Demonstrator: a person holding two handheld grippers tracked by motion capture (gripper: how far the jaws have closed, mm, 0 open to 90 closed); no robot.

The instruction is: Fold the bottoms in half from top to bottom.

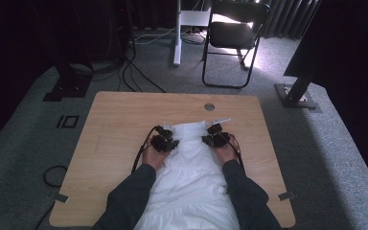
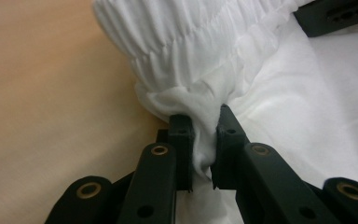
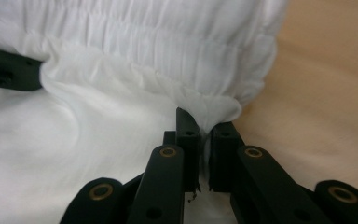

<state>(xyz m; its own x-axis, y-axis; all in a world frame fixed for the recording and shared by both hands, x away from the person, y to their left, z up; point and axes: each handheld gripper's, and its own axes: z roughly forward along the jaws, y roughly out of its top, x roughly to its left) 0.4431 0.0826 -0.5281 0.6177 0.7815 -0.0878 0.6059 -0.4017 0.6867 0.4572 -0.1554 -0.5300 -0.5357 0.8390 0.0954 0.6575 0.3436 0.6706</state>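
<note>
left gripper [image 2: 204, 135] | pinches white garment [image 2: 279, 116] (shirred band) | right gripper [image 3: 204, 133] likewise

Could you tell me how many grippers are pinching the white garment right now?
2. The left gripper is clamped on the white garment at its gathered band's left corner; the right gripper is clamped on the band's right corner, both at the garment's far end.

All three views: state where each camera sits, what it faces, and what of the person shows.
High view: above the person's side, facing down on the table; forearms, left gripper, right gripper.
Left gripper view: rides that gripper, jaws pinching the white garment.
Right gripper view: likewise.
All share the garment.
</note>
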